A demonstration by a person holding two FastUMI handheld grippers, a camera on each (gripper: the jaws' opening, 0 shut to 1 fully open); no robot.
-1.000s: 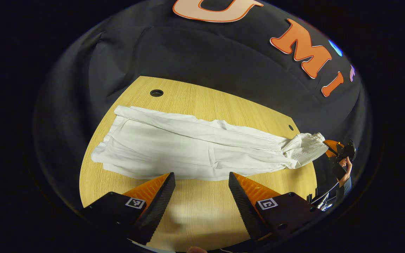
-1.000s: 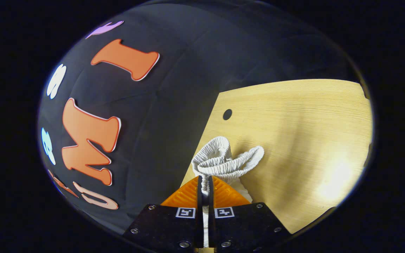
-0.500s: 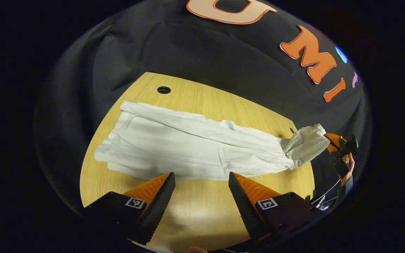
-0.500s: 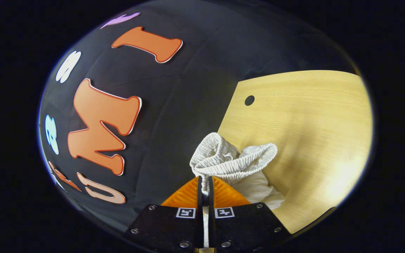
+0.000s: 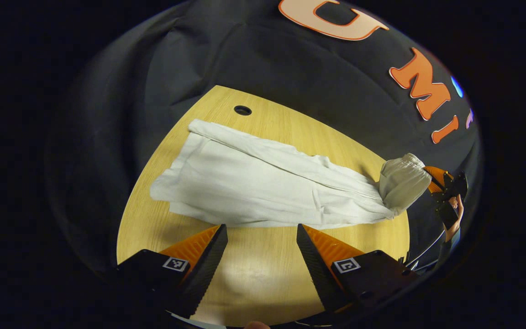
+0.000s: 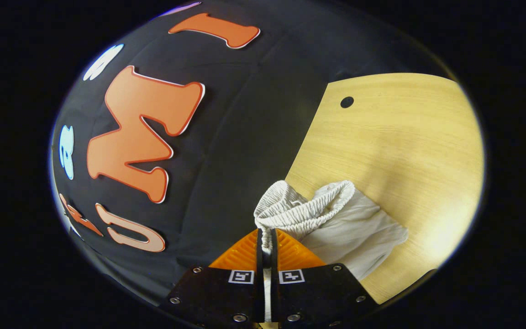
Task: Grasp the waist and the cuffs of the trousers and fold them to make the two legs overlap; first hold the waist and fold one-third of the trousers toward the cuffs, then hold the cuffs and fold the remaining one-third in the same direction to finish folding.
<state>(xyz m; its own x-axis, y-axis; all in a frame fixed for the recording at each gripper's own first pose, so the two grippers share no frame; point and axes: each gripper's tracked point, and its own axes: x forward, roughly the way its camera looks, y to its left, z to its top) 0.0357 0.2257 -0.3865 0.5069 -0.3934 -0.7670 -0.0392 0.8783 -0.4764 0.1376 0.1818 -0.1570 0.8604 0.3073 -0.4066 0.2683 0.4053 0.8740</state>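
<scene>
Raised higher than before, the elastic waist [image 6: 306, 212] of the trousers [image 5: 263, 183] is pinched between the closed fingers of the right gripper [image 6: 266, 237]; the left gripper [image 5: 260, 244] is held wide open, empty, above the table [image 5: 263, 283].

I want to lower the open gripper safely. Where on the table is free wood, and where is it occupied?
Free: the wood strip between the trousers and the left gripper; also the table beyond the waistband. Occupied: the middle, under the spread legs, and the end where the right gripper grips the waistband.
</scene>
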